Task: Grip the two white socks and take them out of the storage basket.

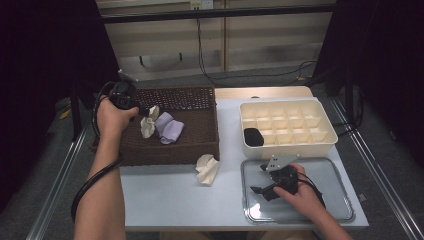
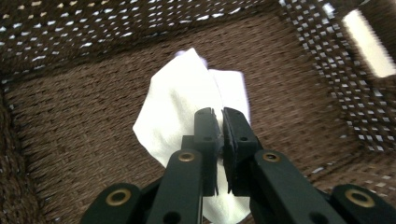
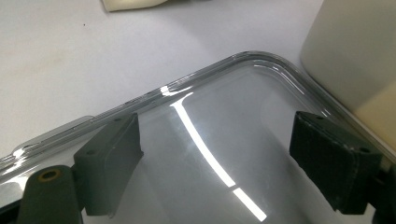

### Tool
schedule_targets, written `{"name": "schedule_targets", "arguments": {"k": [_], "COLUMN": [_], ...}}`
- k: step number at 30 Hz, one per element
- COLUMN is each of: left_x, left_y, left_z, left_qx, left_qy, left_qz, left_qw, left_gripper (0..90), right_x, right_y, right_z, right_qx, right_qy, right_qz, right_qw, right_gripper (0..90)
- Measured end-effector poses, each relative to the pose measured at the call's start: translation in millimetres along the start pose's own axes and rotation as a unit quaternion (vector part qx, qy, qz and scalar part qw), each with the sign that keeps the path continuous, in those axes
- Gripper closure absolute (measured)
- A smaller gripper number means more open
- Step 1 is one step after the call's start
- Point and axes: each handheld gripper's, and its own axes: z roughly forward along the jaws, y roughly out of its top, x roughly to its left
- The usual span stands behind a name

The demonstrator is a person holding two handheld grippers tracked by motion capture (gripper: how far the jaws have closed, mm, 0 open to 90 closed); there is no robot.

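High view, nearest you: your right gripper (image 1: 264, 181) rests over the clear lid (image 1: 330, 172) at the table's near right, parked there, it seems, while your other hand works.
Right gripper view, jaws: you hold them wide apart with nothing between them; the glossy lid (image 3: 210, 140) lies just beneath.
Table edge: one cream sock (image 1: 207, 169) lies on the white table (image 1: 165, 195) just outside the near right corner of the basket, touching or almost touching its wall.
Left gripper: your left gripper (image 1: 145, 111) reaches into the brown woven basket (image 1: 200, 135) from its left side.
Left gripper view, jaws: you have them pinched almost together on a fold of the white sock (image 2: 187, 107), which hangs from the pads above the basket floor (image 2: 84, 121), so the grip looks made for lifting it out.
Task's thing: the white sock (image 1: 148, 125) sits at your left jaws, over the left part of the basket.
Basket contents: one lavender sock (image 1: 170, 131) lies bunched just right of the held one.
Far right: the cream divided organiser box (image 1: 285, 125) stands beyond the lid, with one black rolled item (image 1: 253, 136) in its near left compartment, probably where sorted socks go.
Count: four fabric pieces, one basket, one box, one lid, two grippers.
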Motion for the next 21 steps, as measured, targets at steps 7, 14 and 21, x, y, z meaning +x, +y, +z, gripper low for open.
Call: {"name": "schedule_targets", "arguments": {"k": [7, 14, 21], "left_x": [-12.2, -27.2, -42.2], "left_y": [-1.1, -4.1, -7.8], "left_z": [-14.3, -25.0, -26.2], "left_qx": [-0.008, -0.022, -0.024], "left_qy": [-0.011, -0.023, -0.053], "left_qz": [0.016, 0.037, 0.048], "left_qw": [0.9998, 0.9988, 0.9971], "left_gripper": [85.2, 85.1, 85.1], "right_x": [0.4, 0.2, 0.2], "right_y": [-0.1, -0.1, 0.0], "right_z": [0.0, 0.1, 0.1], "right_qx": [0.000, 0.000, 0.000], "right_qy": [-0.001, -0.001, -0.001], "right_qz": [0.001, 0.000, -0.001], "right_qw": [1.0000, 1.0000, 1.0000], "right_gripper": [15.8, 15.9, 15.9]}}
